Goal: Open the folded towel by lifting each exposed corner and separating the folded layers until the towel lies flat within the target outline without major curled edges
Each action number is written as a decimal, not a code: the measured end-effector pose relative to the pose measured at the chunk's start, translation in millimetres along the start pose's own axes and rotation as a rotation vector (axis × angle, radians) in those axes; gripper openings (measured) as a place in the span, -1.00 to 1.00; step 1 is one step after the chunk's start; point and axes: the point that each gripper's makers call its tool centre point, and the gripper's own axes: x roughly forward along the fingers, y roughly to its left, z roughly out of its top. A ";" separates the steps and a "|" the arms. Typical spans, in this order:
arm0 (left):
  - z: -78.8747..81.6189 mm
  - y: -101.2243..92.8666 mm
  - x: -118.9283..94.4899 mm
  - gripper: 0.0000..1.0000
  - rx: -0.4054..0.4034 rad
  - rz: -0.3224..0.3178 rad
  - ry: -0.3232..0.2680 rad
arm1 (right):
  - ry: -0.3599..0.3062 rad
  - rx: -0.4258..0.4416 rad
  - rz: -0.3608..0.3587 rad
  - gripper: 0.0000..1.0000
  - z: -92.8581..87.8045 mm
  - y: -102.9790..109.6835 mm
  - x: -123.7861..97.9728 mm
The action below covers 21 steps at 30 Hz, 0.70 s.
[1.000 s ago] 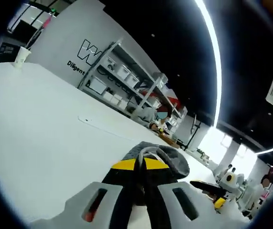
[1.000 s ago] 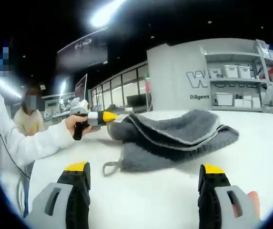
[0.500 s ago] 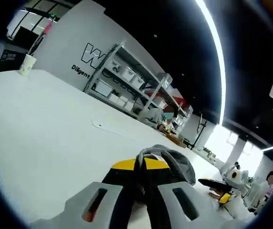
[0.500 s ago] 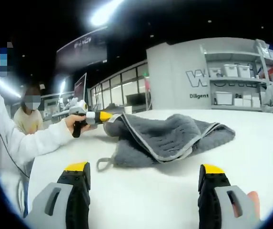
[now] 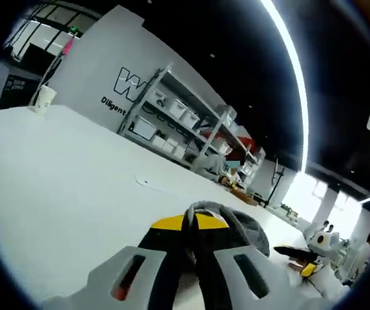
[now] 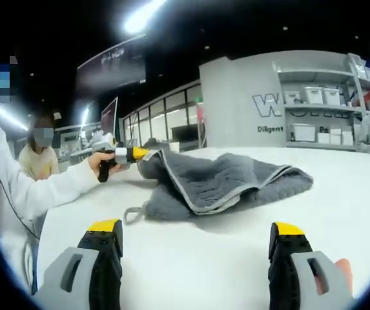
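1. The right gripper (image 6: 194, 248) hovers low over the near part of the white table (image 6: 197, 271), its jaws spread wide with nothing between them.
2. Past it, toward the middle of the table, lies the grey towel (image 6: 223, 184), still folded and bunched, with a small hanging loop (image 6: 133, 212) trailing off its near left corner.
3. The left gripper (image 6: 136, 154) is pinched shut on the towel's left corner; in the left gripper view its yellow-tipped jaws (image 5: 191, 226) clamp a hump of the grey towel (image 5: 236, 223).
4. Compared with a second ago, the towel looks lower and flatter: the thick stacked bulge has slumped, the top layer with its pale border is drawn further left, and the loop has slid left too. I judge that the layers are starting to separate, yet the unfolding is far from done. I cannot make out any target outline.
5. Far off, a grey wall (image 6: 249, 97) carries a large logo starting with "W" and a smaller line reading "Diligent"; the rest is cut off by shelving with bins (image 6: 317, 97). A paper cup (image 5: 42, 99) stands at the table's far edge.
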 end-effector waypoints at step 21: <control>29.9 42.7 -21.3 -0.92 -0.072 0.109 -0.129 | 0.015 -0.002 -0.005 0.87 -3.3 -2.9 0.6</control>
